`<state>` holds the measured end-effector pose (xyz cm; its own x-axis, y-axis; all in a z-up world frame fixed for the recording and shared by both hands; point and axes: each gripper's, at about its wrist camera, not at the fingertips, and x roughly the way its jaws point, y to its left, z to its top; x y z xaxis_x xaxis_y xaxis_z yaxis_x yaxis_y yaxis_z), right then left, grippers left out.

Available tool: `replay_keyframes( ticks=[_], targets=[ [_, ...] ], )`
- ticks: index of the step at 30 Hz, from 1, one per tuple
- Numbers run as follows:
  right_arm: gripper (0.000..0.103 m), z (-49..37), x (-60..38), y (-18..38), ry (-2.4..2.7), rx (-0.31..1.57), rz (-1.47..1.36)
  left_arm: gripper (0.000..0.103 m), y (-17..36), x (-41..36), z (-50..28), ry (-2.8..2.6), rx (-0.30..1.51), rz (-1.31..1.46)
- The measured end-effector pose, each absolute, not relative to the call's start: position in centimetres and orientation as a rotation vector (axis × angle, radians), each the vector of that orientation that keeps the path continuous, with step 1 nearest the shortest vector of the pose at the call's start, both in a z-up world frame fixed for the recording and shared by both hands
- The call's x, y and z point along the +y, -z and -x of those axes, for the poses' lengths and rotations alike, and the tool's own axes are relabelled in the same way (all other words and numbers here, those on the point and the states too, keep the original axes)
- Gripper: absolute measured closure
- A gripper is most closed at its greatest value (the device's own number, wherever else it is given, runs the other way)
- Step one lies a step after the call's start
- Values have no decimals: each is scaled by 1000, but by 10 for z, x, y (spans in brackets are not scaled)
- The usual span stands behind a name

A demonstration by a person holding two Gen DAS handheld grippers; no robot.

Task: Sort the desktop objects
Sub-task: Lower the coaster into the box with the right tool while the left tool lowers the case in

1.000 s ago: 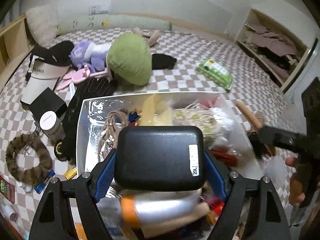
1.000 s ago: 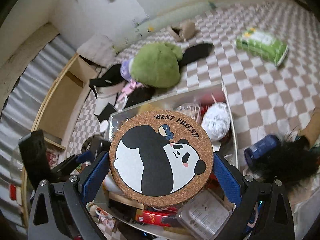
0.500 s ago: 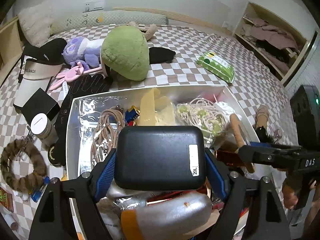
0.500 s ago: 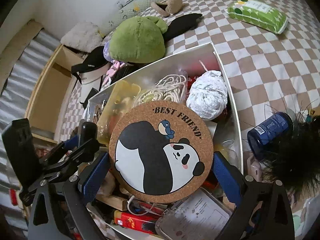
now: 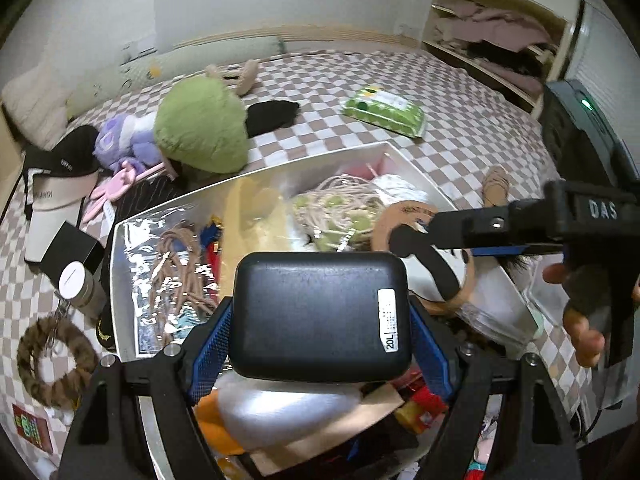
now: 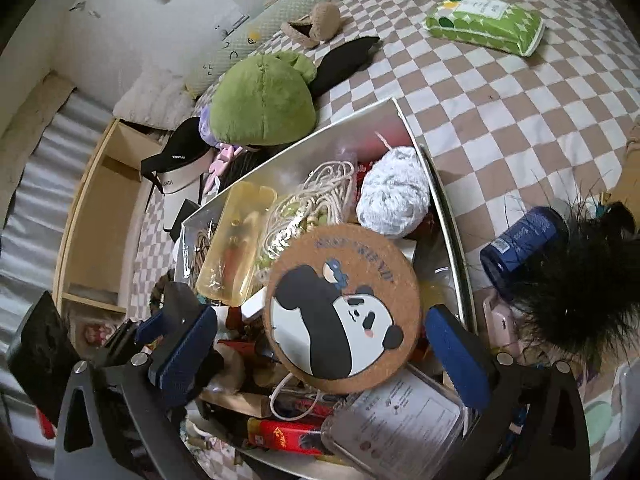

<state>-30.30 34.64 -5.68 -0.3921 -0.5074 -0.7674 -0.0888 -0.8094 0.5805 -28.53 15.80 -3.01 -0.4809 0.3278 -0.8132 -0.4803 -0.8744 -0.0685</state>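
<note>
Cork coaster (image 6: 344,308), light and stiff, lay loose atop the bin (image 6: 448,216) clutter between the spread right gripper (image 6: 320,344); left gripper (image 5: 320,332) clamped a rigid black case (image 5: 320,312) above the bin.

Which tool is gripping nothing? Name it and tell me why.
The right tool: its blue pads stand clear of the panda coaster lying on the clutter in the box. The left tool is clamped on the black case.
</note>
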Motion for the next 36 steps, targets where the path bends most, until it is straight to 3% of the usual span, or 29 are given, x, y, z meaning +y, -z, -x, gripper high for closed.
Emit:
replay_keyframes(
  ticks=[18, 24, 36],
  targets=[
    [0, 309, 356, 46, 2118, -1106, -1354, 21, 43, 208, 256, -2146, 420, 1145],
    [0, 310, 345, 59, 2078, -1078, -1419, 21, 57, 207, 256, -2118, 509, 1162],
    [0, 310, 352, 69, 2183, -1002, -1470, 21, 54, 175, 279, -2213, 332, 1220]
  ],
)
